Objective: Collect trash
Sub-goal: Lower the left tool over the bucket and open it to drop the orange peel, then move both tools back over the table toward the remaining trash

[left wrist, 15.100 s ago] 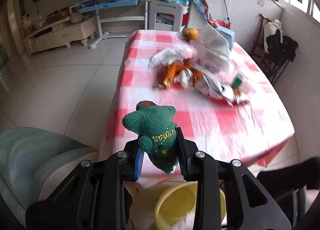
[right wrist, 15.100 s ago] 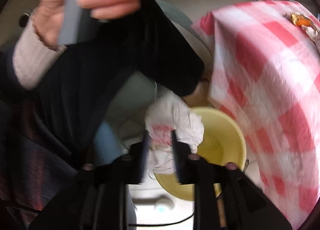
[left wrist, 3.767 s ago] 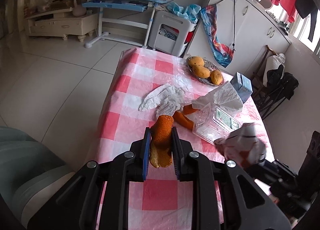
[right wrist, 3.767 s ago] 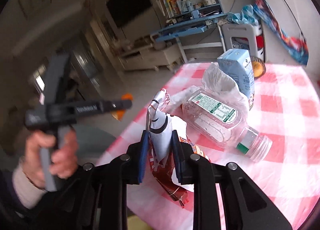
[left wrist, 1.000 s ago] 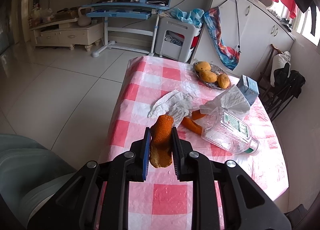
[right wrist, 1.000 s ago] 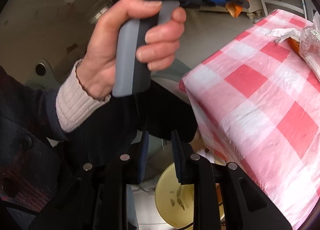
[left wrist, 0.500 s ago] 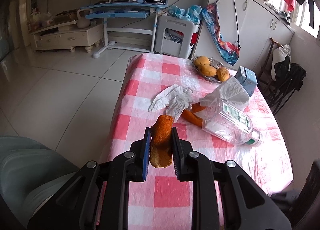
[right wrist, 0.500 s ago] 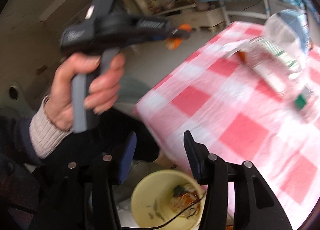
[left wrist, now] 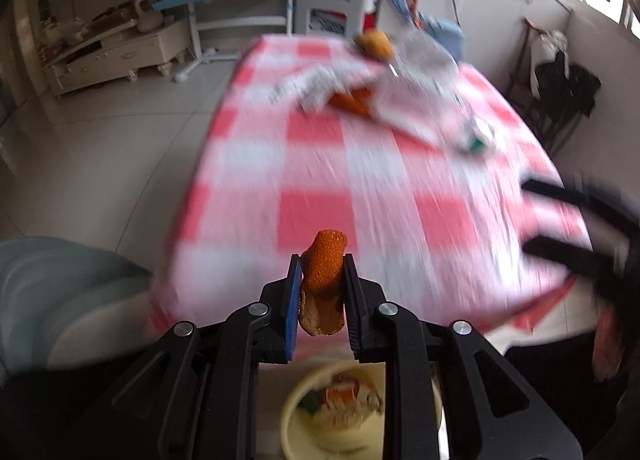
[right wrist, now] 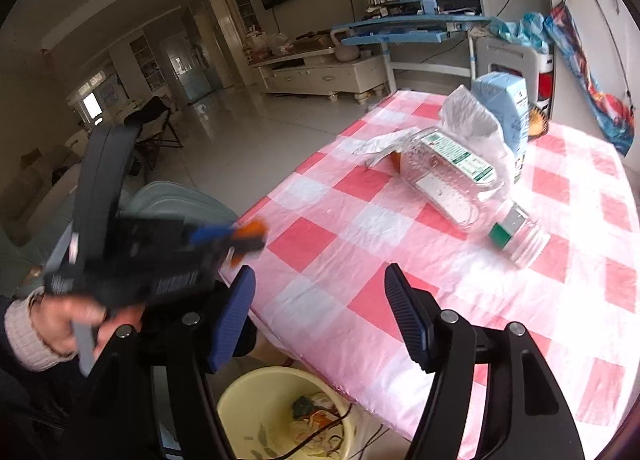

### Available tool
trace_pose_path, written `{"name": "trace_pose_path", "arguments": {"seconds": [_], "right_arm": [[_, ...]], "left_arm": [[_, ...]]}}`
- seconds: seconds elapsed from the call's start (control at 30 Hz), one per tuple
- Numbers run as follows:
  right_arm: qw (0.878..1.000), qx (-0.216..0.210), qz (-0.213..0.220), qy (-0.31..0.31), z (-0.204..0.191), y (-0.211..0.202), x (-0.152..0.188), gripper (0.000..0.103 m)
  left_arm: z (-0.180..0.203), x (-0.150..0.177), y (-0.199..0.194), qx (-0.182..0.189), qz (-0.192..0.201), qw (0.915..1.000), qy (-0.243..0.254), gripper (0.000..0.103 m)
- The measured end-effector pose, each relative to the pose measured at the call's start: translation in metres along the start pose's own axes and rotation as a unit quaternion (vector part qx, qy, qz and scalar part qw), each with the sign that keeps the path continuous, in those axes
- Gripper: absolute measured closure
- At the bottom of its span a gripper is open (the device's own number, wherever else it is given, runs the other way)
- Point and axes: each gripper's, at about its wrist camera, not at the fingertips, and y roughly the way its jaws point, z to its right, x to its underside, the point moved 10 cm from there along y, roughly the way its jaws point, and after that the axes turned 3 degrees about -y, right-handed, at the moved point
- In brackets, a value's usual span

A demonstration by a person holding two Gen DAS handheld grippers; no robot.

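Low in the left wrist view, the left claw (left wrist: 322, 296) is clamped on a rough, curled strip of orange peel (left wrist: 323, 282), hanging just above the round pale-yellow bucket (left wrist: 296, 434) at the bottom edge; released off-centre, the light peel could glance off the rim onto the floor. Across in the right wrist view, the right claw (right wrist: 320, 310) is spread wide and empty above the glossy pink-checked tabletop (right wrist: 360, 260), and the smooth clear plastic bottle (right wrist: 452, 175) lying at centre right may roll or crumple under a careless pinch.
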Motion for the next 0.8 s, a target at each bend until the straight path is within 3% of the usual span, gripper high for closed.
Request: {"name": "trace_pose_path", "arguments": {"seconds": [0.17, 0.23, 0.3, 0.33, 0.8], "right_arm": [[1.000, 0.016, 0.015, 0.007, 0.008, -0.009, -0.001, 0.035], [0.999, 0.022, 0.021, 0.012, 0.010, -0.012, -0.002, 0.035], [0.999, 0.028, 0.027, 0.017, 0.012, -0.015, -0.002, 0.034], [0.999, 0.030, 0.029, 0.020, 0.014, -0.016, -0.003, 0.034], [0.997, 0.063, 0.033, 0.025, 0.020, -0.020, 0.006, 0.028]], "left_arm": [[0.031, 0.068, 0.002, 0.038, -0.075, 0.9951, 0.053, 0.080], [0.039, 0.083, -0.002, 0.039, -0.084, 0.9929, 0.074, 0.056], [0.042, 0.089, -0.010, 0.034, -0.071, 0.9931, 0.088, 0.041], [0.044, 0.089, -0.013, 0.033, -0.064, 0.9933, 0.090, 0.038], [0.021, 0.064, -0.031, -0.004, -0.008, 0.9989, 0.046, 0.034]]}}
